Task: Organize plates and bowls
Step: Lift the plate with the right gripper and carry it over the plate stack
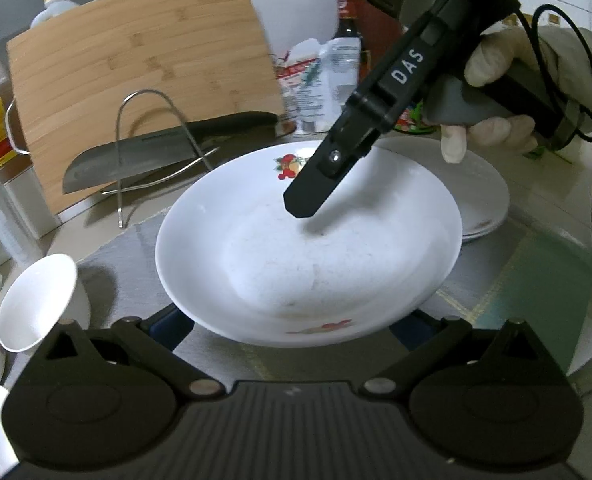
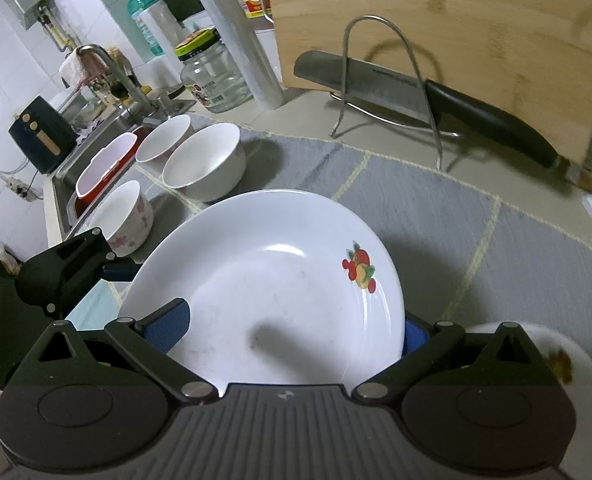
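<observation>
Gripping the fruit-print plate (image 2: 264,280) by its rim, the right claw (image 2: 292,336) holds it tilted over the counter; left claw (image 1: 292,320) spread underneath, bowls (image 2: 204,162) at ten o'clock.

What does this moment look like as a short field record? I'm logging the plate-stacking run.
held item: white round ceramic plate with red fruit print
right gripper: one finger above the plate, rim between the fingers
left gripper: at the plate's near edge, grip hidden
stack target: white plates behind the held plate
bowls: three white ceramic bowls beside the sink
surface: grey checked cloth mat
background: bamboo cutting board, black-handled cleaver on wire rack
</observation>
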